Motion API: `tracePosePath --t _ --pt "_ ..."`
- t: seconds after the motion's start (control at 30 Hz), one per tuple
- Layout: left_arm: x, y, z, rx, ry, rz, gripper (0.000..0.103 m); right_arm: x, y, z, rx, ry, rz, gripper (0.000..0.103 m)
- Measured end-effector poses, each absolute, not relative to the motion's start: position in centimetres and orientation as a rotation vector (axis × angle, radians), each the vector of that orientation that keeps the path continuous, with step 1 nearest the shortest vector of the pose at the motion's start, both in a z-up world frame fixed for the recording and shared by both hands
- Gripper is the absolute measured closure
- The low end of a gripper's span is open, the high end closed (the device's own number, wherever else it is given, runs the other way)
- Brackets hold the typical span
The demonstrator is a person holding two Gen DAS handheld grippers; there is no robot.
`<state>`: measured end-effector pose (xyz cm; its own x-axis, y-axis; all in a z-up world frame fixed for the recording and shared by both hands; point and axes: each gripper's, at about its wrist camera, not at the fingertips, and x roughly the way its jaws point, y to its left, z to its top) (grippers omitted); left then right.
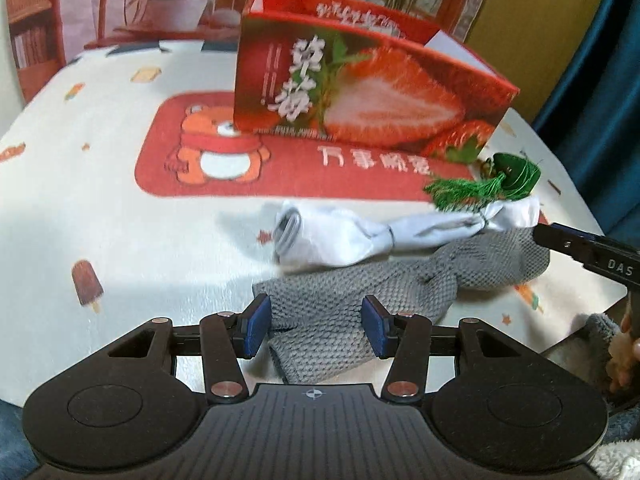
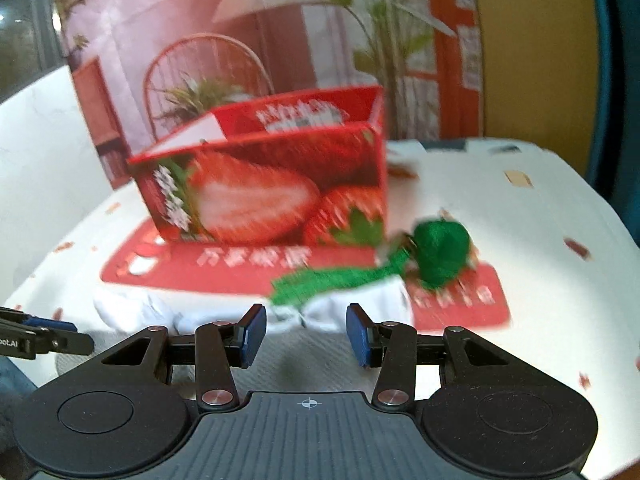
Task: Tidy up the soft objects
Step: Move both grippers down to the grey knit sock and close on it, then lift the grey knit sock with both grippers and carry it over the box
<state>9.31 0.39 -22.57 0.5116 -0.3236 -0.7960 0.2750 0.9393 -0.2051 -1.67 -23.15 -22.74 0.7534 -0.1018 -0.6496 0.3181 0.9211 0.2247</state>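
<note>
Both tongs are standing apart and gripping nothing: the left tongs [image 1: 316, 330] are straddling the near end of the grey cloth [image 1: 360, 296] by the bench's [image 1: 80, 184] front edge, likely to pinch it, while the right tongs [image 2: 306, 334] are hanging over its other end. The white cloth [image 1: 360, 232] and green tassel [image 1: 484, 188] are lying just behind it, before the open strawberry box [image 1: 360, 92], probably their destination.

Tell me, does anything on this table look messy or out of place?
Yes. A grey knitted cloth lies crumpled near the table's edge, a twisted white cloth partly on top, with green yarn trailing loose strands across it. The strawberry box stands upright behind them.
</note>
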Motion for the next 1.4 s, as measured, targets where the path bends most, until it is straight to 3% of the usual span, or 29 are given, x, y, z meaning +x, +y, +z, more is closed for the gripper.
tracePosePath --t 0.27,0.47,0.6,0.8,1.13,1.4 --pt "9.6 0.0 -23.8 -0.057 1.003 -0.372 0.044 -1.2 -24.0 -24.4 0.368 0.767 -0.276 0.055" --pt "9.6 -0.6 -23.9 -0.015 0.990 -0.367 0.046 -0.4 -23.5 -25.2 0.364 0.810 -0.238 0.053" --pt "9.7 -0.4 -24.0 -0.010 0.975 -0.344 0.068 -0.2 -23.2 -25.3 0.359 0.822 -0.213 0.063" --pt "9.9 0.1 -24.0 -0.041 0.963 -0.322 0.080 0.2 -22.7 -25.4 0.342 0.834 -0.173 0.076" --pt "10.7 1.6 -24.1 -0.119 0.948 -0.228 0.081 1.1 -21.5 -25.5 0.309 0.831 -0.091 0.086" --pt "10.6 1.3 -24.2 -0.097 0.943 -0.233 0.080 1.3 -21.5 -25.7 0.304 0.833 -0.088 0.087"
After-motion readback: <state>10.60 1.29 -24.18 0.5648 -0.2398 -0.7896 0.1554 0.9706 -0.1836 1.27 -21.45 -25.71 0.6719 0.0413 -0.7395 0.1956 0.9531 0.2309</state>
